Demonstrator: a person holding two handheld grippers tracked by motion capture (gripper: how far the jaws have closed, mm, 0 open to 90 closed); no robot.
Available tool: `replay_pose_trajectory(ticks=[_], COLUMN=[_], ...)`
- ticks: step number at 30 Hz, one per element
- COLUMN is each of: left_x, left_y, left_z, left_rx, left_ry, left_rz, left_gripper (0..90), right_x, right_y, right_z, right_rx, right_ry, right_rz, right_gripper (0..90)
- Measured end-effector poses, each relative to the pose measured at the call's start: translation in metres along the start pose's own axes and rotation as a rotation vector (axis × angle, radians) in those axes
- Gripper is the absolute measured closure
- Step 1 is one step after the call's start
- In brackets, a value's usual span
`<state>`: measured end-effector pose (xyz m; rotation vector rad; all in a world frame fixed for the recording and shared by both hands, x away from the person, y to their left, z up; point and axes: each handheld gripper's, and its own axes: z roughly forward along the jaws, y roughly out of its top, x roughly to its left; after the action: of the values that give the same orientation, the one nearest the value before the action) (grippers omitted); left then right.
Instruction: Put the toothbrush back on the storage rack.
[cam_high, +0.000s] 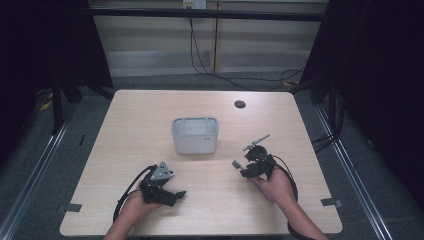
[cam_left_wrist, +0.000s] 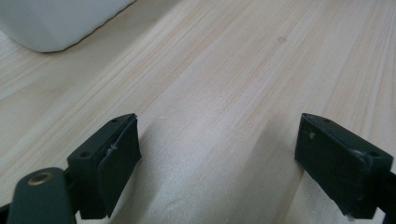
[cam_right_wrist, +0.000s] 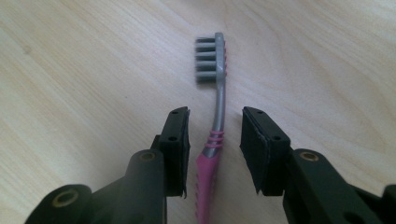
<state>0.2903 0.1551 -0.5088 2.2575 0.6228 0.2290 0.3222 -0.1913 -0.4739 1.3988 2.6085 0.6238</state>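
My right gripper (cam_right_wrist: 214, 140) jaws stand partly open, straddling the pink-and-grey toothbrush (cam_right_wrist: 215, 93) lying on the wooden table (cam_high: 150, 115), not gripping. My left gripper (cam_left_wrist: 217, 154) gapes wide, empty. Beyond stands the white bin (cam_high: 195, 135).

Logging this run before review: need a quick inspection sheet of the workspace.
Surface: light wood table, round hole near far edge.
Job's things: white tub mid-table; toothbrush lying flat, pink handle, grey bristles.
Clutter: nothing seen.
Grippers: left gripper open over bare wood; right gripper open, jaws either side of the toothbrush neck, not touching.
Cables: one trails from each gripper; more on the floor behind.
Surroundings: black curtains, tape marks.
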Motion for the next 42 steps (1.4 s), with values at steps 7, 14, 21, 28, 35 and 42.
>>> replay_pose_trajectory(ticks=[7, 14, 21, 28, 35, 42], left_x=[0.000, 0.000, 0.000, 0.000, 0.000, 0.000], left_y=[0.000, 0.000, 0.001, 0.001, 0.001, 0.001], left_z=[0.000, 0.001, 0.000, 0.000, 0.000, 0.000], left_rx=[-0.001, -0.004, 0.005, 0.006, 0.006, 0.008], left_ry=[-0.002, -0.004, -0.002, -0.003, -0.003, -0.003], left_rz=[0.002, -0.004, 0.003, 0.003, 0.004, 0.006], left_gripper=[12.7, 12.4, 12.3, 12.3, 12.3, 12.3], right_x=[0.003, 0.002, -0.002, 0.002, -0.003, -0.006], right_y=[0.004, 0.012, 0.012, 0.013, 0.015, 0.015], right_z=[0.004, 0.006, 0.007, 0.003, -0.010, -0.021], right_rx=[0.020, 0.071, 0.023, -0.021, -0.089, -0.145], right_ry=[-0.026, -0.034, -0.003, 0.010, 0.025, 0.032], right_rz=[-0.024, -0.004, 0.020, 0.001, 0.006, 0.023], right_gripper=[81.0, 84.1, 84.3, 84.2, 84.2, 84.3])
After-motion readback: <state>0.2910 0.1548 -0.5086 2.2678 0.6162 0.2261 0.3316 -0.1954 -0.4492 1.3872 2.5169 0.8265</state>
